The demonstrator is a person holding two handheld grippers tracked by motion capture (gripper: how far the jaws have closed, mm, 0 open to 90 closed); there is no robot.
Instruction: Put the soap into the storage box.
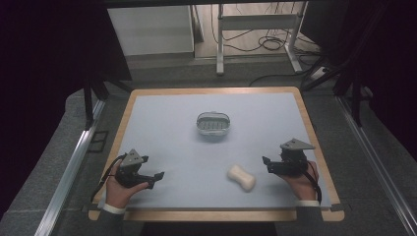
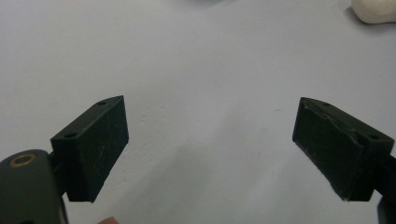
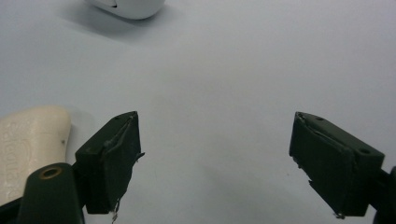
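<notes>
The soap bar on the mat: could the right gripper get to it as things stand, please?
Probably yes: the right gripper is open, and only bare mat lies between it and the soap bar just beside it.

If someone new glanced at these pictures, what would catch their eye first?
Probably the cream bar of soap lying near the table's front edge, just left of the open right gripper. Next, the small oval soap dish standing alone at mid-table, and the open left gripper at front left.

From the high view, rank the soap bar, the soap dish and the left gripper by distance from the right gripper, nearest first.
1. Soap bar: just to the left of the right gripper, near the table's front.
2. Soap dish: mid-table, farther back and left.
3. Left gripper: across the table at the front left.
</notes>
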